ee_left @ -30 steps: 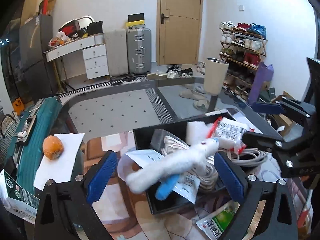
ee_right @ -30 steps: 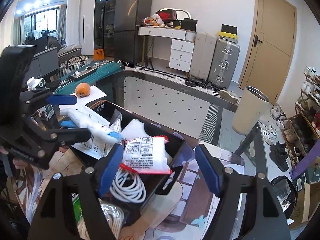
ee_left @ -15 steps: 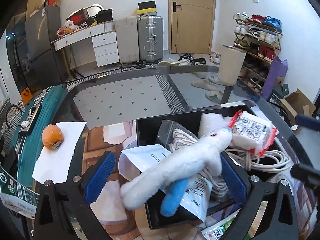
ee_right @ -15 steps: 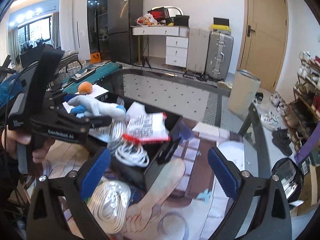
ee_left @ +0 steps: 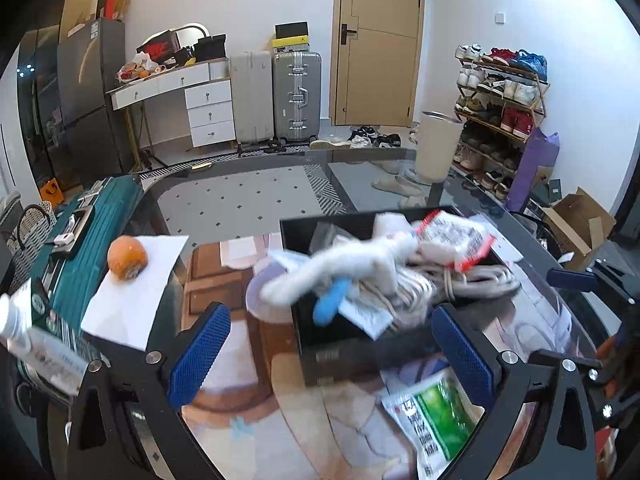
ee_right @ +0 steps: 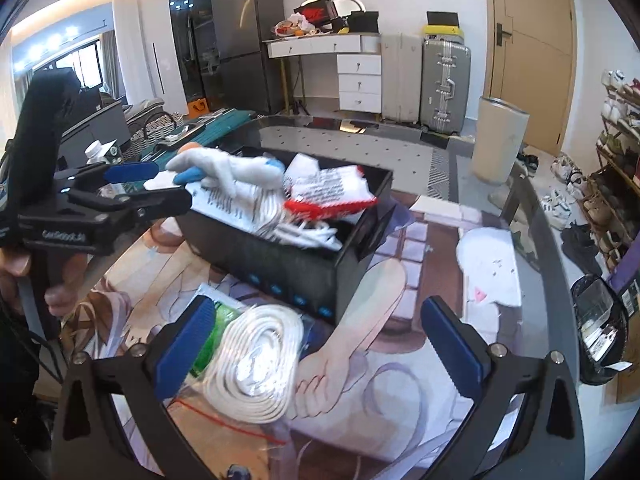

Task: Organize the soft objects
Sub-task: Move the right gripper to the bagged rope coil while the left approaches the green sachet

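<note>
Both grippers stand wide open and hold nothing: the left gripper (ee_left: 330, 344) fills the bottom of its own view, and the right gripper (ee_right: 320, 340) does the same in its view. From the right wrist, the left gripper shows side-on at the left edge, with a hand (ee_right: 24, 268) around its grip.

Centre frame sits a black box (ee_left: 340, 344), heaped over its rim. A white plush toy (ee_left: 340, 268) with a blue limb lies across the top at the box's left end, blurred. Beside it, to the right, rests a white packet with red edges (ee_left: 452, 240) on coiled white cord (ee_left: 476, 284).

Only the right wrist shows a bagged coil of white rope (ee_right: 256, 360) at lower centre, just in front of the box, between that gripper's fingers. The green packet (ee_left: 436, 420) appears in both views. Only the left wrist shows an orange (ee_left: 127, 257) on white paper (ee_left: 132, 292) at middle left.

Everything rests on a glass table (ee_left: 248, 196) with a printed mat (ee_right: 400, 344). Behind stand 2 suitcases (ee_left: 296, 96), a door (ee_left: 380, 40) and a shoe rack (ee_left: 500, 96).
</note>
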`<state>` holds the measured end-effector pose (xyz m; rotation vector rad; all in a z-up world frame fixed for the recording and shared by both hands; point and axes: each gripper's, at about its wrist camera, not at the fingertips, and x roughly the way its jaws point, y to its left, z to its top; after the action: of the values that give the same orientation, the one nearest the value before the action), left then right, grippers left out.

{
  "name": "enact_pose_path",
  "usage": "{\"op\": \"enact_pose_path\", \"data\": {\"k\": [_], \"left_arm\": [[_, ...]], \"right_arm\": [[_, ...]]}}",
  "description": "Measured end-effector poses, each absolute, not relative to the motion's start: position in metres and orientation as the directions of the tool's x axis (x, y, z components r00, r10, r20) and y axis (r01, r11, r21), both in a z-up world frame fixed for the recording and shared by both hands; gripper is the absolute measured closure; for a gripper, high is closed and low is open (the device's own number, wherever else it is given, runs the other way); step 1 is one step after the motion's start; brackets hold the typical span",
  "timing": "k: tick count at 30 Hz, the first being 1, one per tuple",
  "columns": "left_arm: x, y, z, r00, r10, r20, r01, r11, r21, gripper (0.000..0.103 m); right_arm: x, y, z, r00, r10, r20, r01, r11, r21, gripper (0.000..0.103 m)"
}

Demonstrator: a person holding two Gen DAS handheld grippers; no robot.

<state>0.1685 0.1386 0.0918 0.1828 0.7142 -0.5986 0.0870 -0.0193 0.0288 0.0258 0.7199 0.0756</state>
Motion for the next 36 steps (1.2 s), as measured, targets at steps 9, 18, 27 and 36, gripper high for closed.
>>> {"op": "enact_pose_path", "data": {"k": [9,18,27,36], "left_arm": [[0.136,0.147,0.070,0.556,-0.452,-0.698,0.608,0.793,-0.030,0.001],[0.123,0.138,0.051,0.531,-0.455,-0.715,0.648,0.761,-0.003,0.001],[0.128,0.134,0.038,0.502,-0.451,-0.738,0.656,0.754,-0.015,0.001],[0.134,0.133,0.027,0.455,-0.462,-0.761,0.665,0.745,-0.055,0.001]], "right_arm": [[0.086,-0.012,0.012,0.704,0.103,-0.703,-0.071,0.995,0.075,0.000],[0.085,-0.007,-0.001,0.671,0.125,-0.731,-0.080,0.992,0.096,0.000],[0.092,0.004,-0.015,0.635,0.168,-0.754,-0.111,0.986,0.126,0.000],[0.093,-0.007,-0.024,0.614,0.131,-0.779,-0.081,0.991,0.103,0.000]]}}
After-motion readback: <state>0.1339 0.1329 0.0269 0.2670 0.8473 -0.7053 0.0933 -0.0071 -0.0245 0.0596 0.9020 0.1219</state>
